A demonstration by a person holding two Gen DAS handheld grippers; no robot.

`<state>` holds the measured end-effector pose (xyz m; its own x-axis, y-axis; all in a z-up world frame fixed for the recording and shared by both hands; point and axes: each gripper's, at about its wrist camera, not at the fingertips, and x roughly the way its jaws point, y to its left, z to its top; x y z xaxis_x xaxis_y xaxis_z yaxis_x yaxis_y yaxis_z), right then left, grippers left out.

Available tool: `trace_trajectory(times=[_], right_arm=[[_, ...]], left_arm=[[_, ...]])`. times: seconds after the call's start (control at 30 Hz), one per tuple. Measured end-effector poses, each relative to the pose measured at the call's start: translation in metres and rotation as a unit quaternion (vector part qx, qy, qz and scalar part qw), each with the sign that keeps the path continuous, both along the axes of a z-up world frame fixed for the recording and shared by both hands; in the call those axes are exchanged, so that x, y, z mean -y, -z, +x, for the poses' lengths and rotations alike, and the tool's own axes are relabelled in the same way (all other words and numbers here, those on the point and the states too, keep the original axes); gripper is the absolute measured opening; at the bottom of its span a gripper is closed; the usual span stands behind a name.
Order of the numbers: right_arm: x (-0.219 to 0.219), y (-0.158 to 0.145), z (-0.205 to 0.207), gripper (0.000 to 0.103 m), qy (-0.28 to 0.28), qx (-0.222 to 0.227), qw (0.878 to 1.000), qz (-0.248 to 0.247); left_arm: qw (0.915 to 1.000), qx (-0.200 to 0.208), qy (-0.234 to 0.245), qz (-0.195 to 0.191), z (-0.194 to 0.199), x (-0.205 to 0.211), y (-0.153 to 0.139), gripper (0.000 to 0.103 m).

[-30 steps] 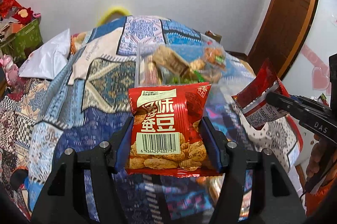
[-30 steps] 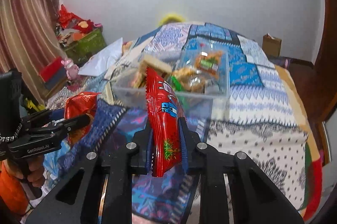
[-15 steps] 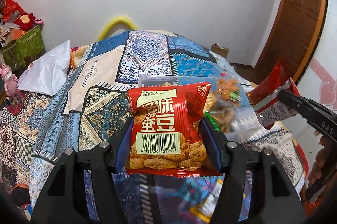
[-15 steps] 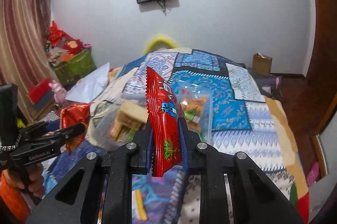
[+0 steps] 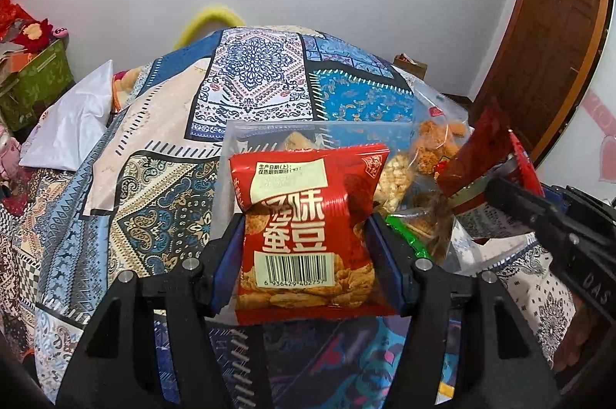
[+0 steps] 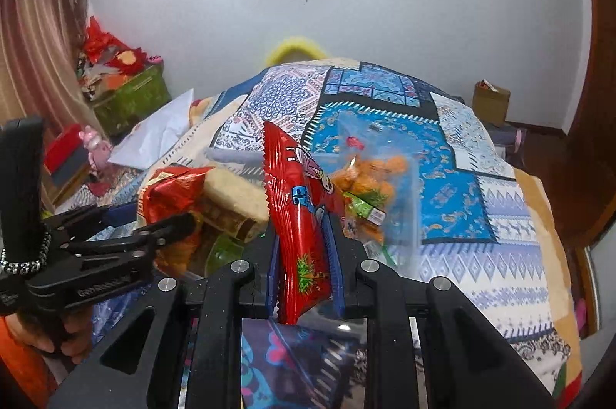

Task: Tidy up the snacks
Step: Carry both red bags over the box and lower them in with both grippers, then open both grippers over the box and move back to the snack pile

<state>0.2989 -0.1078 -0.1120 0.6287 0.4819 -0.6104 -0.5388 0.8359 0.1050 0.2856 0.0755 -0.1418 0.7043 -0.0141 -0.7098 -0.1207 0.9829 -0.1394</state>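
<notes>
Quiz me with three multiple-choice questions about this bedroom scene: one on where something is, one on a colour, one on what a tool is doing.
1. Where is the clear snack bin?
A. on the patterned bedspread
B. on the floor
C. on a shelf

2. What colour is the barcoded packet in the left tool?
A. green
B. red
C. white

3. What is the right tool doing?
A. gaping empty
B. lying on the bed
C. clamping a slim red packet

Answers:
1 A, the blue quilt shows around and behind the bin.
2 B, its wrapper is red.
3 C, both fingers press the packet's sides.
</notes>
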Motion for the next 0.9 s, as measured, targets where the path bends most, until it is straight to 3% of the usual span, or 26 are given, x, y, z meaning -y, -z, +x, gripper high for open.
trace_trajectory(times=[0.23,0.37,0.5,0.73,0.8,0.9], right_arm=[[-0.020,0.011,0.002,0.027,-0.025,-0.011,1.000,-0.012],[-0.024,0.017,0.003,0.051,-0.039,-0.034,0.999,-0.007],[-0.023,0.023,0.007,0.064,-0.038,-0.059,0.998,-0.007],[-0.014,0.015,0.003,0.067,-0.036,-0.085,0.996,0.009],[-0.009,0.006,-0.001,0.075,-0.033,-0.084,0.996,0.018],[-0.001,-0.006,-0.011,0.078,-0.032,-0.073,0.996,0.035]], left_arm=[[0.9997,-0.023,0.002,-0.009,0.007,-0.001,0.011,0.062],[0.9996,-0.020,-0.002,-0.017,-0.001,-0.007,0.008,0.064],[0.9998,-0.011,-0.003,-0.014,-0.013,-0.012,-0.002,0.064],[0.9999,0.014,0.001,-0.005,-0.037,-0.012,-0.027,0.067],[0.9998,0.020,0.002,-0.005,-0.044,-0.011,-0.033,0.067],[0.9996,0.027,0.006,-0.002,-0.056,-0.008,-0.042,0.067]])
